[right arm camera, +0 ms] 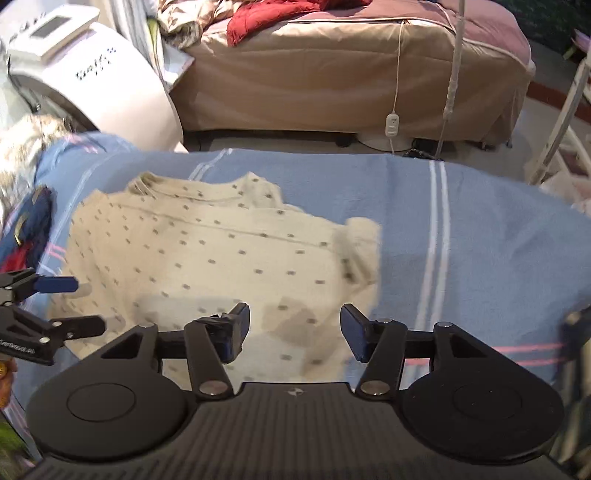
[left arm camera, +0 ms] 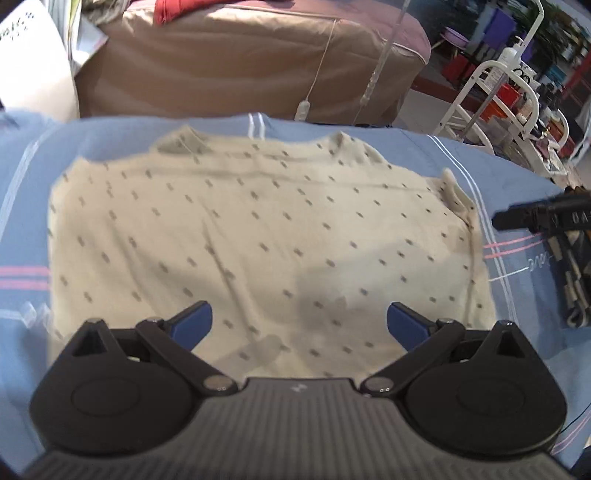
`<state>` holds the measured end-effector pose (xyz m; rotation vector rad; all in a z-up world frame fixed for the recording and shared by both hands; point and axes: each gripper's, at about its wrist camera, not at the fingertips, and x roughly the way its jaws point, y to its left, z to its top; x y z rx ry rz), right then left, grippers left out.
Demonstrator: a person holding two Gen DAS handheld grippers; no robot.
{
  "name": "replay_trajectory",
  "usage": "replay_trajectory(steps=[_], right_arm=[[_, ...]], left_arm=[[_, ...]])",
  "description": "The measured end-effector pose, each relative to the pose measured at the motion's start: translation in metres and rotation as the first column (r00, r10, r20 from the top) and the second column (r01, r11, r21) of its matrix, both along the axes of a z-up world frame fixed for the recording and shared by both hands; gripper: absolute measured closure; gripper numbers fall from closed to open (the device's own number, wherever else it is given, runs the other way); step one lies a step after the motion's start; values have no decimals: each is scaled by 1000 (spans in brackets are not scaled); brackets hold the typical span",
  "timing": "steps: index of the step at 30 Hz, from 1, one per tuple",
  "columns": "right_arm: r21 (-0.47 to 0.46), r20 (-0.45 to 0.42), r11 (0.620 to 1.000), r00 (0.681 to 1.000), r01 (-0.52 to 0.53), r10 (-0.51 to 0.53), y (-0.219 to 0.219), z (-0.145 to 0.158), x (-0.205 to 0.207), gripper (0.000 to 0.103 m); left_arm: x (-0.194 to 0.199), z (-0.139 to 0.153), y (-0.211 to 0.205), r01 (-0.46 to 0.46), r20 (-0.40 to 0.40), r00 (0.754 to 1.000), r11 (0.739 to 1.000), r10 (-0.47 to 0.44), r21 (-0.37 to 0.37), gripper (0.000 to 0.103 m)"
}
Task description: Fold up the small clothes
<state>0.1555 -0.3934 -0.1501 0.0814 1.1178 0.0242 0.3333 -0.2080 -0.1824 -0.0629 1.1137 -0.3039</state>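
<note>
A small cream shirt with a dark dotted print [left arm camera: 258, 236] lies spread flat on a blue striped cloth [left arm camera: 517, 173], its neck at the far side. It also shows in the right wrist view [right arm camera: 207, 254]. My left gripper [left arm camera: 299, 325] is open and empty, hovering over the shirt's near hem. My right gripper [right arm camera: 293, 332] is open and empty over the shirt's near right corner. In the right wrist view the left gripper [right arm camera: 62, 302] shows at the left edge. The right gripper's body [left arm camera: 535, 216] shows at the right in the left wrist view.
A bed with a tan cover [right arm camera: 351, 70] and a red garment [right arm camera: 280, 14] stands beyond the table. A white appliance [right arm camera: 99, 81] is at the far left. A white rack [left arm camera: 509, 99] stands at the far right. Dark blue folded clothing [right arm camera: 33, 221] lies at the left.
</note>
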Motion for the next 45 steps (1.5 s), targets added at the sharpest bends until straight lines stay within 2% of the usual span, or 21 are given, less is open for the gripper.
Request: replay_trajectory(steps=[4,7,11,14,17,21,24,27,29,33,35,36,37,39,41,45], right_arm=[[5,13,996,996,-89,89,-33,-1,8,12],[29,10,994,994,-108,108,-53,-9,12,12],[103,6,985,990,-138,138,-67,-23,7,12],[204,-7,970,990,-136,141,-71,-38,5,12],[285,-20,951,992,-117,128,-72,-55,5,12],[324,-31,939,991,-113,129,-74,-69,8,12],[357,-27,926,989,-125,144,-78,-72,11,12],[374,-25,916,986,-145,167,-79,-73,17,12],[385,-19,910,985,-153,173,-80,-75,20,12],[401,-16,902,983,-162,184,-78,-78,27,12],[403,-15,900,982,-168,190,-78,-78,29,12],[405,-15,898,981,-169,192,-78,-78,29,12],[408,-16,897,981,-169,192,-79,-78,30,12],[417,-20,894,982,-164,189,-80,-79,31,13],[420,-19,895,985,-149,173,-84,-78,33,17],[459,-32,883,991,-98,126,-92,-82,39,16]], left_arm=[[-31,-8,-40,-96,9,995,995,96,2,0],[-51,-18,-67,-201,-31,979,979,200,-36,0],[-75,-31,-105,-251,-55,967,968,249,-25,0],[-92,-37,-122,-293,-77,954,955,289,-49,0],[-109,-48,-134,-338,-130,938,932,323,-129,0],[-118,-66,-145,-404,-183,910,896,373,-182,0],[-117,-68,-147,-431,-142,902,876,409,-215,0],[-109,-69,-146,-477,-161,879,834,449,-276,0],[-103,-67,-147,-483,-150,875,818,460,-312,2],[-98,-71,-151,-491,-156,870,788,468,-372,18],[-99,-71,-147,-512,-153,856,774,493,-371,44],[-99,-73,-144,-528,-176,847,757,502,-385,75],[-99,-78,-141,-548,-214,836,737,506,-397,94],[-99,-84,-139,-568,-250,823,715,511,-409,93],[-99,-84,-141,-569,-251,822,713,511,-410,93],[-97,-88,-141,-577,-266,816,699,513,-422,93]])
